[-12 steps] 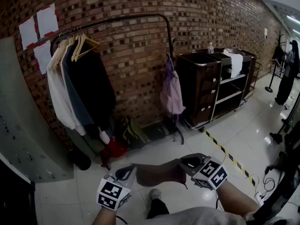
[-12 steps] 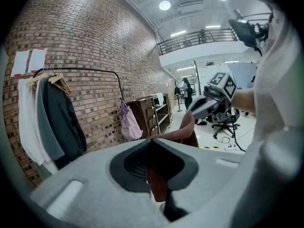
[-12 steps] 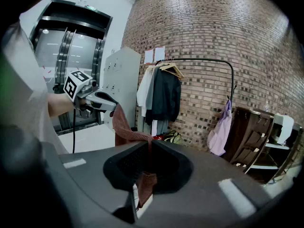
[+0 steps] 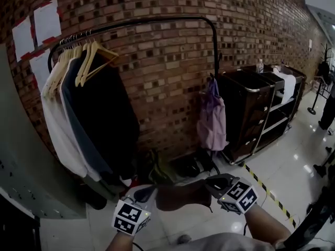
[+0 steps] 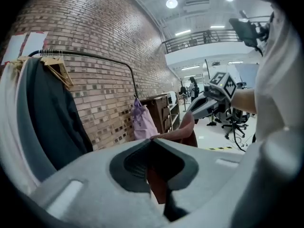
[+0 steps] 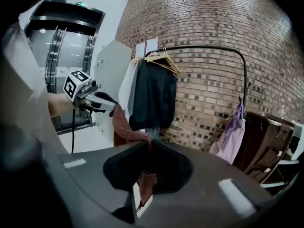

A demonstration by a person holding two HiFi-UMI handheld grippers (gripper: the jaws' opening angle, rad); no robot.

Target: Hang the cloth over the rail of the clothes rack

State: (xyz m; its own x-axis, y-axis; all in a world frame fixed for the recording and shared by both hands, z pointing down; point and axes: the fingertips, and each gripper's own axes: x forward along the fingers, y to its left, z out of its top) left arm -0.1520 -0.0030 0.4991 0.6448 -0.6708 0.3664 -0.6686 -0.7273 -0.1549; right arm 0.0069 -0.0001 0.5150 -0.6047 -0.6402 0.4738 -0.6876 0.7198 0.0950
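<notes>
A reddish-brown cloth (image 4: 182,195) is stretched between my two grippers low in the head view. My left gripper (image 4: 149,190) is shut on its left corner and my right gripper (image 4: 209,182) is shut on its right corner. The left gripper view shows the cloth (image 5: 183,134) running from my jaws to the right gripper (image 5: 194,114). The right gripper view shows the cloth (image 6: 124,129) reaching to the left gripper (image 6: 112,108). The black rail (image 4: 152,21) of the clothes rack arches well above the cloth, against the brick wall. Its right half is bare.
Several garments on wooden hangers (image 4: 94,54) fill the rail's left end. A lilac bag (image 4: 212,122) hangs at the rack's right post. A dark service cart (image 4: 259,106) stands to the right. Shoes and bags (image 4: 180,166) lie under the rack. A grey cabinet (image 4: 21,161) is on the left.
The rack and wall have come nearer and larger in the head view. Both grippers hold the cloth stretched as before, slightly lower in the picture.
</notes>
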